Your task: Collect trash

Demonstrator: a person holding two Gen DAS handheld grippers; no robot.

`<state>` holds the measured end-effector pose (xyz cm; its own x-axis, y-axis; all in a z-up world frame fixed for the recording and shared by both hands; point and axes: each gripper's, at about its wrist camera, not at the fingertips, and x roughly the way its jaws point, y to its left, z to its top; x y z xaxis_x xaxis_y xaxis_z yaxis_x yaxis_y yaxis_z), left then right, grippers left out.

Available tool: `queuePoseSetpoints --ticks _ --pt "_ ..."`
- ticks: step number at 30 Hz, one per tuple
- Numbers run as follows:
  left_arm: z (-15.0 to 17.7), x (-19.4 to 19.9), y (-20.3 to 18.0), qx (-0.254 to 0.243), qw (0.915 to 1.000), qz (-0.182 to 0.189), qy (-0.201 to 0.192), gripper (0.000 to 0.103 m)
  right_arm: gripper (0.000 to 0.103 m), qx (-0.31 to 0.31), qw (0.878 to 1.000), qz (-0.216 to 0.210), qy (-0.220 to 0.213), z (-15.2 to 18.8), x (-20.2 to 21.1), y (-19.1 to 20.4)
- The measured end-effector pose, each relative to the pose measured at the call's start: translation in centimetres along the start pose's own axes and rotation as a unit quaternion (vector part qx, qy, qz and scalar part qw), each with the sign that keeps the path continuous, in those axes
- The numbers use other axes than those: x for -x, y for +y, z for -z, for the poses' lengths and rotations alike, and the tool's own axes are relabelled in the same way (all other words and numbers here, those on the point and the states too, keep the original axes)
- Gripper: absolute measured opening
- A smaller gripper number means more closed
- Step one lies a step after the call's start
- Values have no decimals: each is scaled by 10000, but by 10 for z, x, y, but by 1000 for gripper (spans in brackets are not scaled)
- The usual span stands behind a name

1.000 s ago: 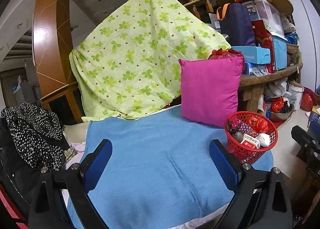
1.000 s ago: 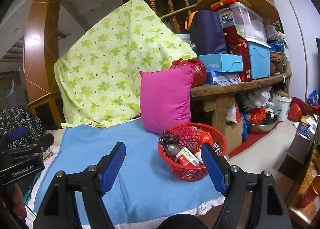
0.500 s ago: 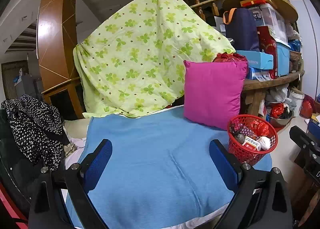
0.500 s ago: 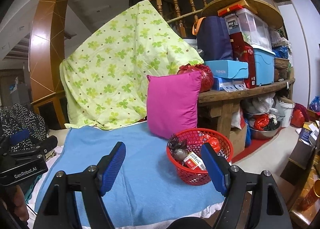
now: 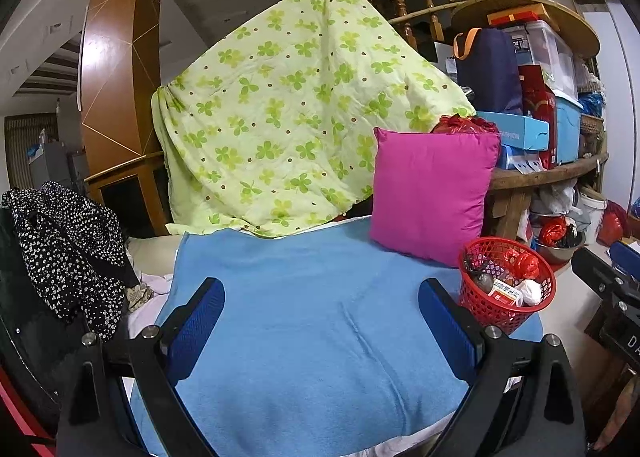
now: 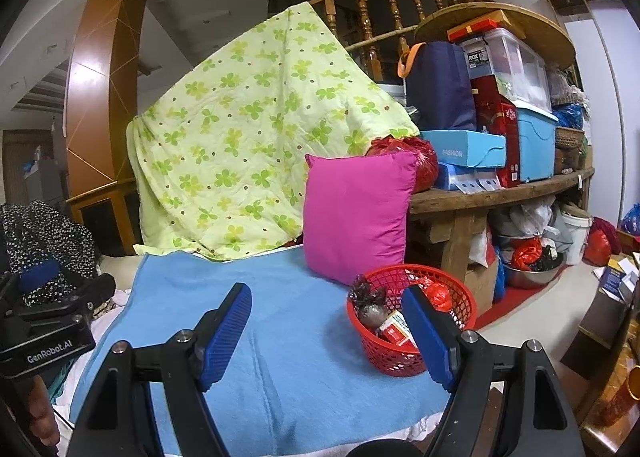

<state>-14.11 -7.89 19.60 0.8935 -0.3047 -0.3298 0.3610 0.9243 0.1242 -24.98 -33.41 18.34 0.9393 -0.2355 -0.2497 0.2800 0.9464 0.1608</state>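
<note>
Right wrist view: both grippers' fingers (image 6: pixel 428 337) wide open, holding nothing; red basket (image 6: pixel 456 291) near the bed's edge could tip if bumped.

Both tongs, left (image 5: pixel 320 321) and right (image 6: pixel 326 327), had black frames, silver screws, ribbed blue pads (image 6: pixel 226 331); one body apparently read "GenRobot.AI".

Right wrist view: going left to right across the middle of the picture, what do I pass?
Black dotted garment → green clover quilt → pink pillow → red basket of trash on the blue towel → wooden shelf → white bucket.
</note>
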Motion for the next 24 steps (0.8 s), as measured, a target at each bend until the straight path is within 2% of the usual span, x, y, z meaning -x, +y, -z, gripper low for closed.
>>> queuePoseSetpoints --ticks 9,22,24 --pt "4 -18 8 58 9999 -43 73 97 80 -92 9998 69 170 2 -21 4" --pt "7 -44 0 64 9995 249 169 97 80 17 9989 173 447 12 -50 4" --pt "10 -54 1 119 9991 287 278 97 80 54 9986 142 512 14 -58 7"
